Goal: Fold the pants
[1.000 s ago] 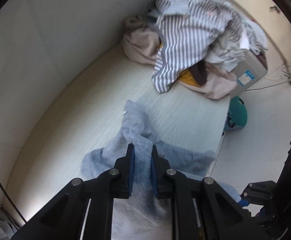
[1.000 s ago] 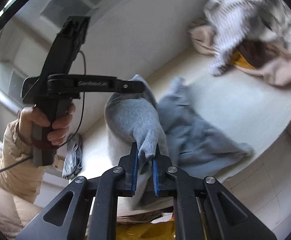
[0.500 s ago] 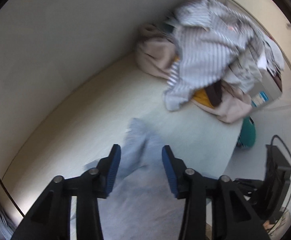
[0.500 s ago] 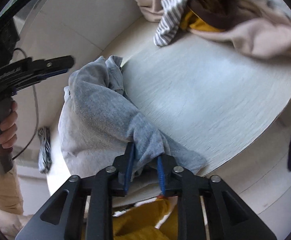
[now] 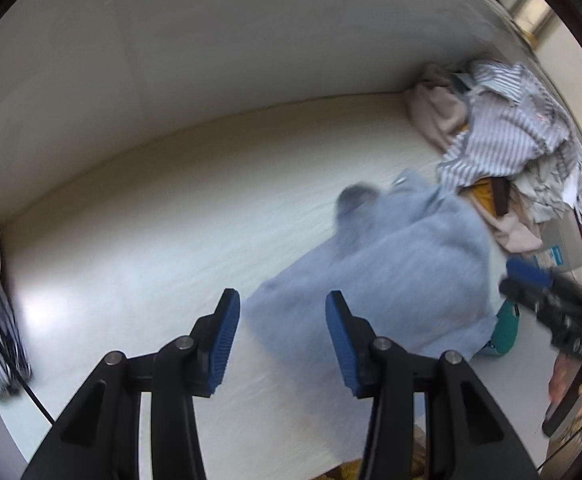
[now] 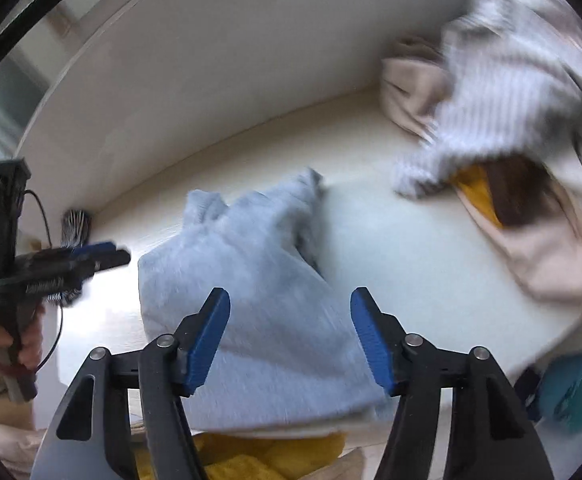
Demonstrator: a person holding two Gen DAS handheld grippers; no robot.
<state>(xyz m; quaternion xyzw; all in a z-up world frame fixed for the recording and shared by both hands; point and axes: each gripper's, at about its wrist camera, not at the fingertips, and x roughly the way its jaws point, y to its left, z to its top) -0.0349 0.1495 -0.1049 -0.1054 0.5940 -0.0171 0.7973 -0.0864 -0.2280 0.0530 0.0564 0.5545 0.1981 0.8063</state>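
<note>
Both of your claws are open and hold nothing. Your right claw [image 6: 290, 338] hangs directly over the near end of the gray pants [image 6: 251, 292], with the cloth showing between its blue pads [image 6: 207, 338]. Your left claw [image 5: 278, 338] is a little to the left of the pants [image 5: 387, 276], over the bare desk [image 5: 151, 240], so the right one is nearer.

The pants lie as a loose bundle at the near edge of the desk, and their long axis runs away from you toward the far edge. Beyond them, at the far right corner, is a pile of clothes [image 6: 503, 120]; it is close to the pants. I think you should take care that the next fold does not catch it.
</note>
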